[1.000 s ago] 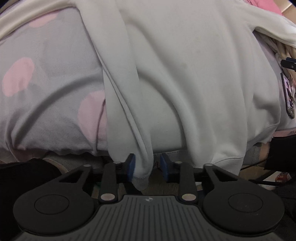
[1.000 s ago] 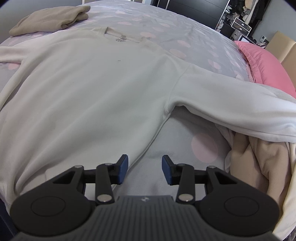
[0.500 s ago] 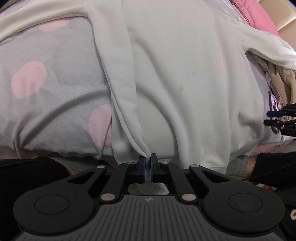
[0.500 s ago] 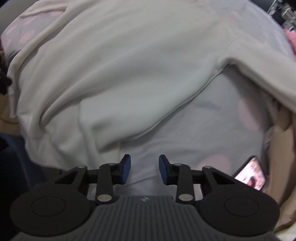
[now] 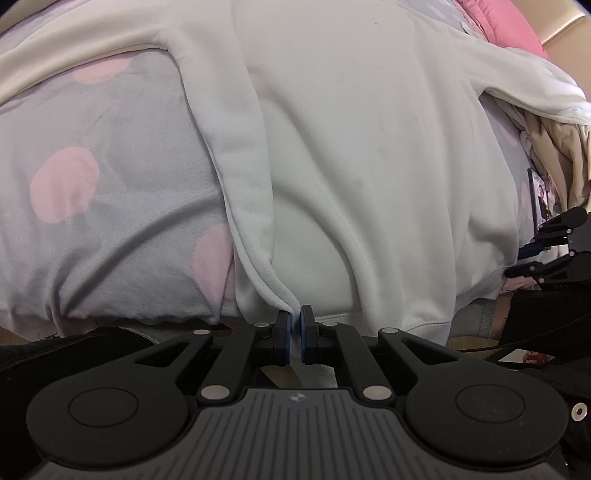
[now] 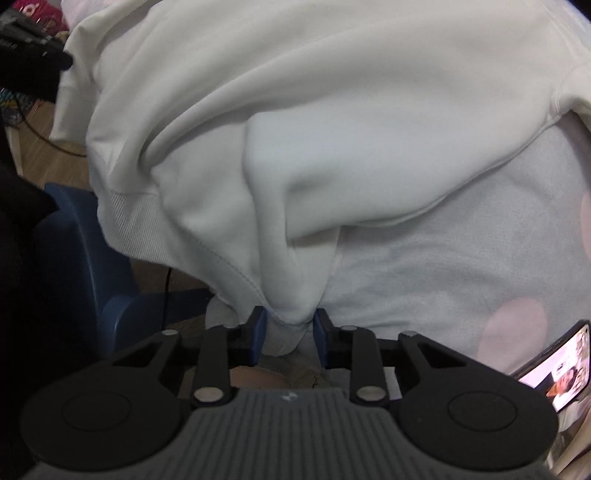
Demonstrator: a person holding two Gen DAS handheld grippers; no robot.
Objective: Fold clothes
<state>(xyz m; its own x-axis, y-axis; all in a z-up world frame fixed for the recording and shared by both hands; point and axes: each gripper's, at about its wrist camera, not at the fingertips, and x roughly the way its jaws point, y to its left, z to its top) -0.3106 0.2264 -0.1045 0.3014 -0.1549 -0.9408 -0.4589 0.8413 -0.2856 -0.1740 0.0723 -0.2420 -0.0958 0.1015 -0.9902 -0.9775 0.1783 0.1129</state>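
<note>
A grey bed cover [image 5: 110, 206] with pink dots filled my view; wooden floor [image 6: 55, 162] showed at left, a pink pillow [image 5: 498, 26] upper right.

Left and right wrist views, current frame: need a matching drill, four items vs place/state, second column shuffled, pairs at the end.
Items:
1. white cotton sweatshirt
2. left gripper
3. right gripper
4. lit smartphone

States:
A. jaws closing around a bunched corner of the hem
B. lying face up on the bedspread near the bed edge
C. spread over the grey bedspread with pink dots, hem hanging off the edge
D. shut on a thin fold of the hem

Pairs: 1-C, 2-D, 3-A, 4-B
</note>
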